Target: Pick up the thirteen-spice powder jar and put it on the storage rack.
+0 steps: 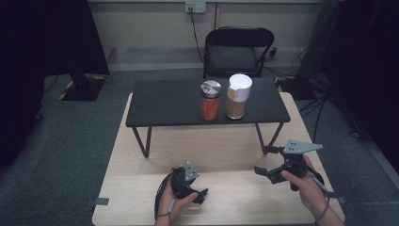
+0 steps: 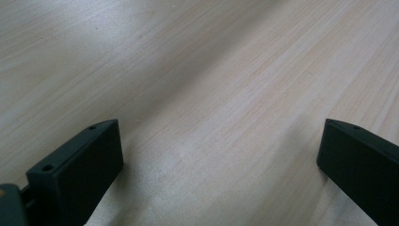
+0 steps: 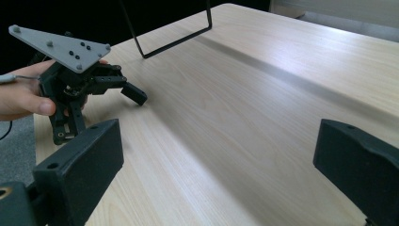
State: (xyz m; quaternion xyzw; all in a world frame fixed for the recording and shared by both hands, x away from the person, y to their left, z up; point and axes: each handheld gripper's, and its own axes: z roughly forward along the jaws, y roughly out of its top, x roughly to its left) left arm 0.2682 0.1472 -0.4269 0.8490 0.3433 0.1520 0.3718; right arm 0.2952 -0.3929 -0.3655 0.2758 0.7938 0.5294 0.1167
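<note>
My left gripper (image 1: 201, 194) sits low over the light wood table (image 1: 226, 141), near my edge, jaws wide apart w/ nothing between; the left gripper view has bare wood grain under them. My right gripper (image 1: 263, 162) is held higher at the table's right side, jaws also spread, empty; its grey plate on top faces up. In the right gripper view the left gripper (image 3: 134, 96) lies across from it, tips almost at the wood, my hand (image 3: 23, 96) wrapped round its body.

Nearest things: orange jar (image 1: 211, 100) w/ metal lid and taller canister (image 1: 238, 96) w/ white lid, upright, just beside each other, canister to the right. Both stand on the black shelf (image 1: 164, 101), right of its centre, well apart from both grippers. The shelf rests on thin wire legs on the table; its front edge and the right leg (image 1: 261, 139) lie between right gripper and jars. Wood between grippers and shelf is bare.

Beyond table: black folding chair (image 1: 237, 49), wall socket (image 1: 195, 6) w/ cable, dark stands at both sides on grey carpet.
</note>
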